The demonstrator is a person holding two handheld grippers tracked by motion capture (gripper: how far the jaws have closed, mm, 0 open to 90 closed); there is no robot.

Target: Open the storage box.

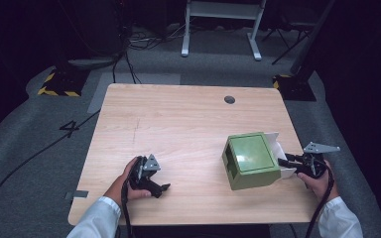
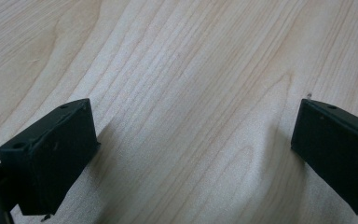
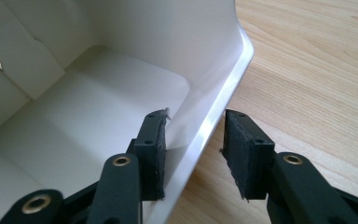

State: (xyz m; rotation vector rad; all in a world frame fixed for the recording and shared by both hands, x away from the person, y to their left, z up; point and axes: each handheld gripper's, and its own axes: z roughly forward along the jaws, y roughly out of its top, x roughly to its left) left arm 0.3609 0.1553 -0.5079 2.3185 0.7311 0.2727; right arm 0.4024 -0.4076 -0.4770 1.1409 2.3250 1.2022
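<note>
A green box (image 1: 250, 158) with a white inside lies on its side at the right of the table, its open end turned to the right. My right gripper (image 1: 284, 161) is at that opening. In the right gripper view the gripper (image 3: 195, 119) is open and straddles the box's white side wall (image 3: 214, 70), one jaw inside the box, the other outside over the wood, with a small gap on the outer side. My left gripper (image 1: 159, 190) rests near the front left of the table. Its jaws (image 2: 193, 140) stand wide open over bare wood.
The wooden table (image 1: 178, 119) has a round cable hole (image 1: 229, 99) near its far edge. Beyond it on the grey floor are a white desk frame (image 1: 218, 20), black cables and a stand base with yellow-black tape (image 1: 62, 82).
</note>
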